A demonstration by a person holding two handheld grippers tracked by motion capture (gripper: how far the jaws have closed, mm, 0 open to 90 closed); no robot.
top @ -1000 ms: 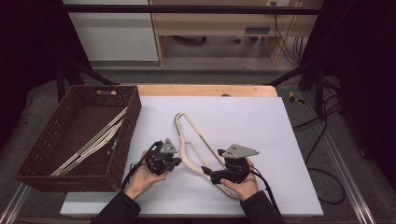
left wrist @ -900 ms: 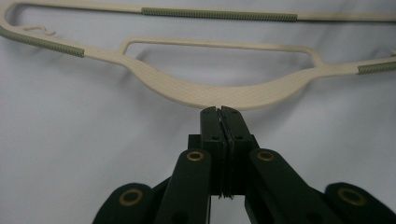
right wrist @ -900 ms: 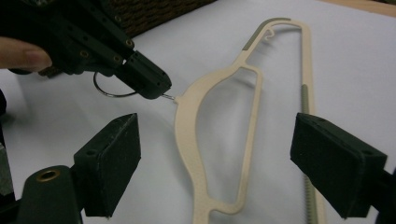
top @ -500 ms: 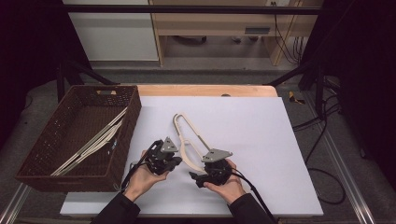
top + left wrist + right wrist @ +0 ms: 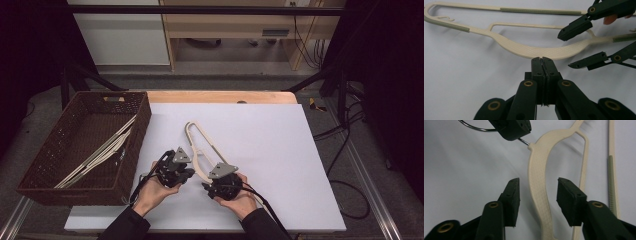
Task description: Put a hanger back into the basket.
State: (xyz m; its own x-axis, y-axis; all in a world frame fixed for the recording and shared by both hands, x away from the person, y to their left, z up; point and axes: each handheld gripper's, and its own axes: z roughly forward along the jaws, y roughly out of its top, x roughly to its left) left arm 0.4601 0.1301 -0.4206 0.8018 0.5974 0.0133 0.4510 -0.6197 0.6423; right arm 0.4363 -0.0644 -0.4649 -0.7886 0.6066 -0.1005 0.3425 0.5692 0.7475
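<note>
Hanger [image 5: 200, 145], cream plastic with grey ribbed grip strips, lies flat on the white bench [image 5: 280, 150], roughly mid-bench and a little toward the person's side, its far loop pointing away from them. In the high view both hands come up from the bottom edge, and the two grippers sit close together at the near end of the hanger.

Left gripper [image 5: 542, 60]: its jaws are pressed flat together, nothing between them, tips right up at the hanger's curved shoulder in its own view; touching or just short of it, I can't tell. In the right gripper view a black jaw tip of that gripper sits over the hanger's metal hook [image 5: 474, 128], right where the wire meets the plastic neck.

Right gripper [image 5: 537, 195]: jaws wide apart, one on each side of the hanger's broad curved shoulder, the plastic running up between them with a gap on both sides. From the left gripper view those jaws come in at the upper right, spread over the same shoulder.

Off to the left of the bench, a brown wicker basket [image 5: 45, 155] stands beside the white surface with more pale hangers [image 5: 102, 150] lying slantwise inside it.
</note>
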